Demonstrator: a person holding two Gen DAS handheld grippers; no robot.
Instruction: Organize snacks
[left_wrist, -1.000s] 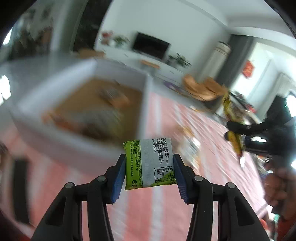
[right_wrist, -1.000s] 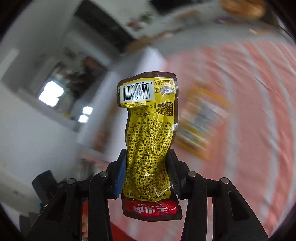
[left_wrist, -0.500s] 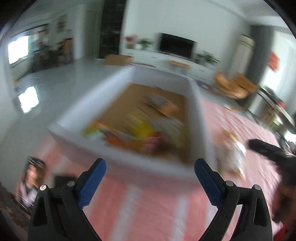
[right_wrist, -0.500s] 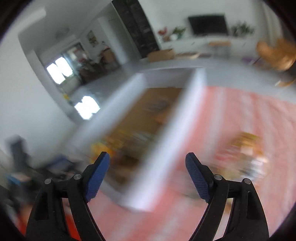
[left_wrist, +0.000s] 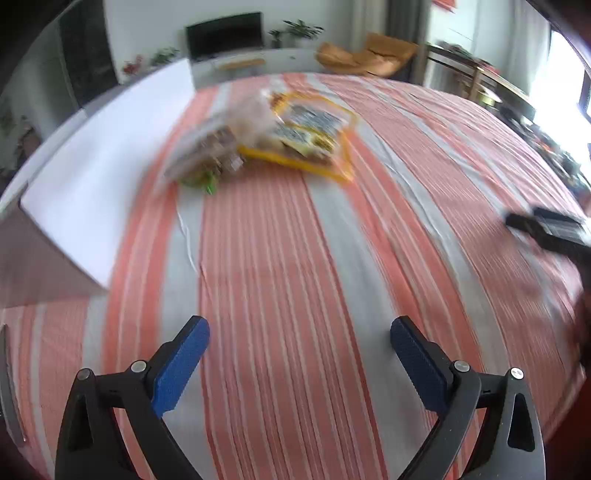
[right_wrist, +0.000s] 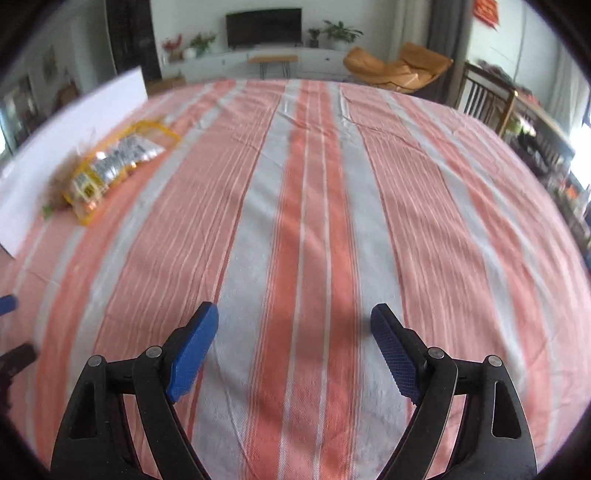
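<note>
Hovering over the striped cloth (right_wrist: 317, 206), the left gripper (left_wrist: 299, 332) and right gripper (right_wrist: 293, 321) are held wide and empty. Remaining snack packets (left_wrist: 295, 136) lie beside the white box (left_wrist: 110, 147); overlapping wrappers could be grabbed together.

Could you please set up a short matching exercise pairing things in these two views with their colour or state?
Things:
1. left gripper
2. snack bag
3. box
4. cloth

Descriptions:
A. white
B. striped pink and grey
C. open, empty
D. yellow-edged, lying on the cloth

Pairs: 1-C, 2-D, 3-A, 4-B
</note>
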